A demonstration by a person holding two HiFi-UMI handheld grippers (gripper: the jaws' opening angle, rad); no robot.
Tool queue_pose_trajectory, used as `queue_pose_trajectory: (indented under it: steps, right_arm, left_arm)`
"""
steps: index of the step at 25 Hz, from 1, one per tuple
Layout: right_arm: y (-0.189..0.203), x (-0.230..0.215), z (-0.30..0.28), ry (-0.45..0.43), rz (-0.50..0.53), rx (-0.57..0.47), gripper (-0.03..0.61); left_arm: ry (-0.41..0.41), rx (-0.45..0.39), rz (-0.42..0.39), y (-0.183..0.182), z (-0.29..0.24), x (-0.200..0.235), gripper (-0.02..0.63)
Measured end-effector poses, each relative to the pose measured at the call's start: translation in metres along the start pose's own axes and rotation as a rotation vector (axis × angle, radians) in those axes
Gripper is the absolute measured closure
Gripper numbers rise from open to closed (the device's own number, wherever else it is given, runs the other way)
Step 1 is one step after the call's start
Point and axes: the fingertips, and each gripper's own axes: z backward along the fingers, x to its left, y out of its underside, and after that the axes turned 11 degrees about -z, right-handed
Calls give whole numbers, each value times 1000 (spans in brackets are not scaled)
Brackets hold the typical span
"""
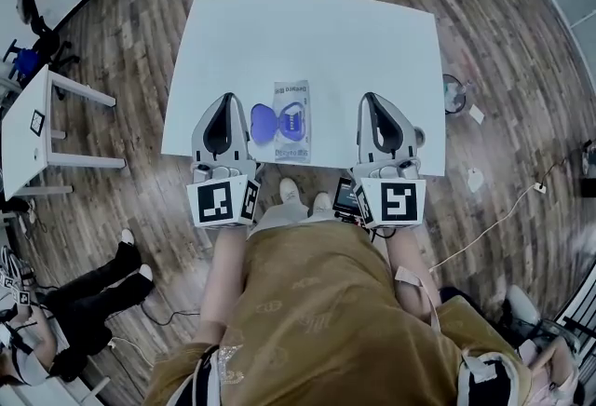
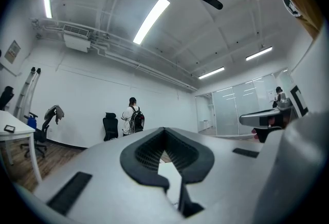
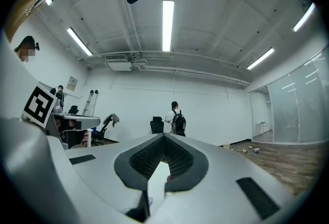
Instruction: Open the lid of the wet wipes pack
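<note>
The wet wipes pack (image 1: pixel 291 122) lies flat near the front edge of the white table (image 1: pixel 372 41). Its blue lid (image 1: pixel 264 124) is flipped open to the left and lies next to the oval opening. My left gripper (image 1: pixel 225 104) rests just left of the lid and my right gripper (image 1: pixel 372 101) a hand's width right of the pack. Neither touches the pack. Both gripper views look up at the room and ceiling, so the pack is hidden there. The left gripper (image 2: pixel 164 129) and right gripper (image 3: pixel 164 135) have their tips together with nothing between them.
A small fan (image 1: pixel 453 94) stands on the wood floor right of the table. Another white desk (image 1: pixel 28 129) stands at the left, with a seated person (image 1: pixel 84 311) below it. A person with a backpack (image 3: pixel 176 119) stands by the far wall.
</note>
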Motion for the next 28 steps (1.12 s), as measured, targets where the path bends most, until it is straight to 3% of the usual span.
queue_pose_trajectory:
  steps: [28]
  right_arm:
    - [18,-10,-5,68,-36,58,569]
  left_arm:
    - [3,54,-10,21,0,12,612]
